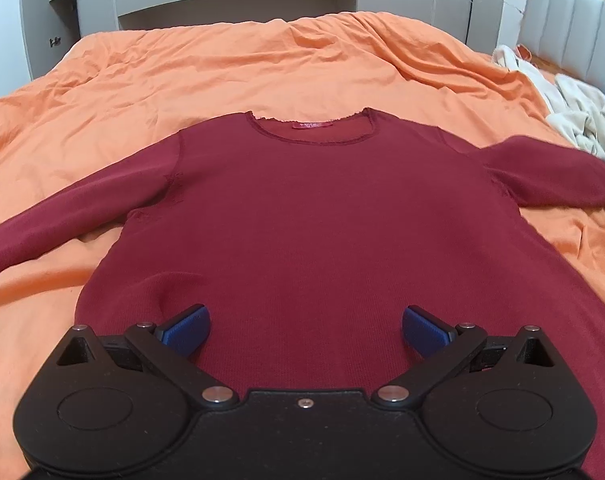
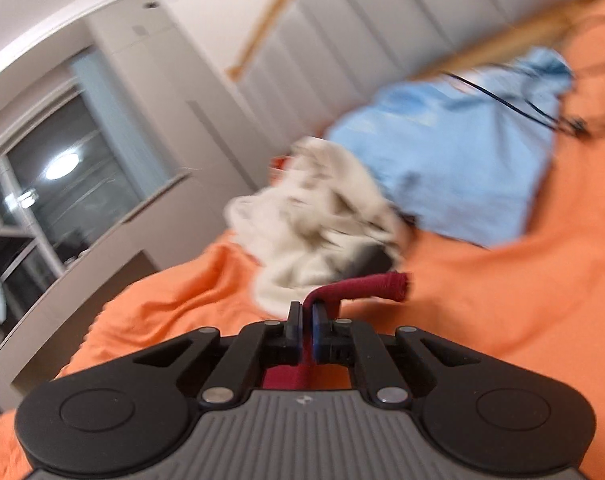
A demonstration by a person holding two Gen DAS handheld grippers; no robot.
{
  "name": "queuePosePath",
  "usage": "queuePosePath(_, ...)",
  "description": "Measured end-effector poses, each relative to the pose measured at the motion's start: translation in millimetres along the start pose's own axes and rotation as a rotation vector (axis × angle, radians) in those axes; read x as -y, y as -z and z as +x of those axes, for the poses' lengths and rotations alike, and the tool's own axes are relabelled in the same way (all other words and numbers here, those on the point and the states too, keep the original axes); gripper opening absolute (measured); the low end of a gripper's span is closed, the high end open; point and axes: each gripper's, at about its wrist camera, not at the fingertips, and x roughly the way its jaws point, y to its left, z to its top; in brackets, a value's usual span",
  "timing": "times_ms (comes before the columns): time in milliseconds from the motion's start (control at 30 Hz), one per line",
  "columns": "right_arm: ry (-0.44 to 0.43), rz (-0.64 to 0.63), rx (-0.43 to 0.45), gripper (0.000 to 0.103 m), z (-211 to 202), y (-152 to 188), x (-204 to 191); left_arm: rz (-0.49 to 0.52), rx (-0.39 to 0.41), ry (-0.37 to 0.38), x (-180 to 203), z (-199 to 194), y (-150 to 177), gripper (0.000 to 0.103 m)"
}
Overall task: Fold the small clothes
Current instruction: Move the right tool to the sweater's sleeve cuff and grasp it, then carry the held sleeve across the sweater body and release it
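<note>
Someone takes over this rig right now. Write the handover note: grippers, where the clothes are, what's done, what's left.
Left gripper: open, over the hem of the red top, gripping nothing.
Right gripper: shut on the top's sleeve cuff, lifted off the bed.
Top lies flat, front up, both sleeves out.
Cream garment and blue garment lie unfolded near the headboard.
Done: no fold yet.
Left: probably sleeves in, fold body, then the other clothes.

A bed under a rumpled orange cover (image 1: pixel 262 64) fills both views. A dark red long-sleeved top (image 1: pixel 302 208) lies flat at the centre of the left wrist frame, sleeves spread. A crumpled cream garment (image 1: pixel 582 120) sits at the right edge. In the right wrist view, a light blue cloth (image 2: pixel 462 160) lies upper right, touching the cream one.
</note>
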Motion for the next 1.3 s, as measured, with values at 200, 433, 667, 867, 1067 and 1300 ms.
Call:
queuePosePath(200, -0.100, -0.214, 0.051, 0.005, -16, 3, -73, -0.084, 0.016, 0.023, -15, -4, -9, 0.102)
queuePosePath(433, -0.290, -0.478, 0.038, 0.005, -36, 35, -187, -0.201, 0.082, -0.013, -44, -15, -24, 0.102)
queuePosePath(667, -0.543, -0.802, -0.063, 0.004, -76, 109, -301, -0.357, 0.110, -0.028, -81, -21, -35, 0.102)
queuePosePath(867, -0.717, -1.038, -0.173, 0.004, -113, 194, -356, -0.399, 0.150, -0.078, -97, -27, -40, 0.102)
queuePosePath(1067, -0.827, -1.367, -0.263, 0.004, -152, 283, -365, -0.447, 0.164, -0.080, -111, -32, -40, 0.102)
queuePosePath(1300, -0.913, -1.619, -0.222, 0.004, -198, 330, -347, -0.482, 0.172, -0.083, -121, -34, -40, 0.102)
